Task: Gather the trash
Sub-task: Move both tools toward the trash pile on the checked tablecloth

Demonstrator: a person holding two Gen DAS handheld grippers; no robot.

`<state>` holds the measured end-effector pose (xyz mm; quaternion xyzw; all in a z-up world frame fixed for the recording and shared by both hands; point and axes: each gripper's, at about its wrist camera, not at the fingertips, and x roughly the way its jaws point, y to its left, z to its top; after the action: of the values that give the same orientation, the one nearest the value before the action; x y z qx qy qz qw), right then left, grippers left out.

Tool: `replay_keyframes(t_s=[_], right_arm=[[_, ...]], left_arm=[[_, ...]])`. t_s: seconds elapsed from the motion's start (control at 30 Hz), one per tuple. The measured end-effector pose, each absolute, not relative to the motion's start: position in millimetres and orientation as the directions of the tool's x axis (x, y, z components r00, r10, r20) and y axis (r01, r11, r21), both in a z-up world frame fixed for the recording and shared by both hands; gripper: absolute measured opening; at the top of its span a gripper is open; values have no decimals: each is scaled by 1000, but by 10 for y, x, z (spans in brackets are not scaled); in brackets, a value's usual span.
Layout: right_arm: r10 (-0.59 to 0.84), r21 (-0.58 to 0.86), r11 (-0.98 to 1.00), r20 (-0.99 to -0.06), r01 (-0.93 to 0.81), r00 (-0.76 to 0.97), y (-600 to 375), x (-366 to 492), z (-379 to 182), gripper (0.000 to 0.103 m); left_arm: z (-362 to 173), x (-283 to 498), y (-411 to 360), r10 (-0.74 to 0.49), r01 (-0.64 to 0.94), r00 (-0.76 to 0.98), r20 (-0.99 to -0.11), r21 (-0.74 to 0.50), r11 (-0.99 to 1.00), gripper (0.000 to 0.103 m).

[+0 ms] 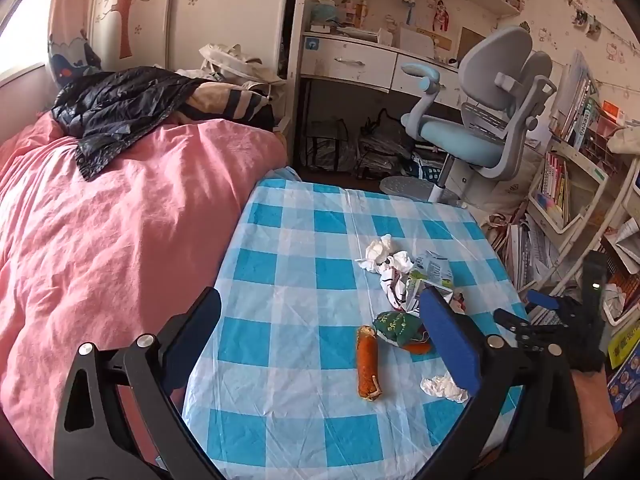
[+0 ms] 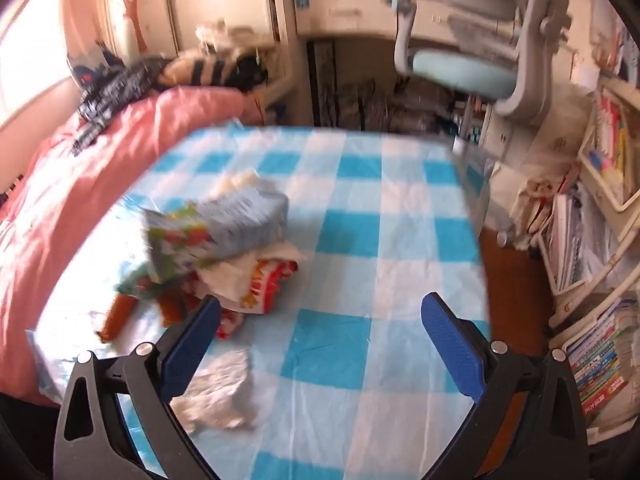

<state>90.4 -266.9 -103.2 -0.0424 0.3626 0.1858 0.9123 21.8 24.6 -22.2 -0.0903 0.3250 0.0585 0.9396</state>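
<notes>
Trash lies on a table with a blue-and-white checked cloth (image 1: 304, 240): an orange sausage wrapper (image 1: 367, 362), a green packet (image 1: 396, 326), a crushed carton (image 1: 434, 272), crumpled white tissues (image 1: 380, 254) and a small tissue wad (image 1: 444, 388). My left gripper (image 1: 320, 340) is open and empty above the near edge. My right gripper (image 2: 320, 340) is open and empty over the table, also seen at the right edge of the left wrist view (image 1: 540, 320). In the blurred right wrist view the carton (image 2: 224, 224), a red wrapper (image 2: 260, 284) and a tissue (image 2: 224, 392) lie left of it.
A bed with a pink cover (image 1: 100, 240) adjoins the table's left side, with a black plastic bag (image 1: 116, 112) on it. A blue-grey desk chair (image 1: 480, 120) stands beyond the table. Shelves of books (image 1: 568, 184) line the right.
</notes>
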Motion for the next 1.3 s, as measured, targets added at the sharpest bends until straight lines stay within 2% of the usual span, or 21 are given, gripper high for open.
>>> replay_keyframes(t_s=[0.13,0.43,0.53,1.3], right_arm=[[299,35,938,-587,-346,752,-2614,400,-758,97],[406,82,897,-543,-434,735,-2338,321,-751,97],[403,44,893,-522,-448,752,-2264,241,-732,97],[375,-35,871,-595,-489,711,-2037,222,-806,97]], left_arm=[[-242,212,300,64,-190,784,-618,-140,972,96],[-193,78,328,65,-191,799,-598,-151,970,96],[-170,55,324,63,-188,805,-590,-152,970,96],[-159,82,327,61,-194,795,-604,-157,968,96]])
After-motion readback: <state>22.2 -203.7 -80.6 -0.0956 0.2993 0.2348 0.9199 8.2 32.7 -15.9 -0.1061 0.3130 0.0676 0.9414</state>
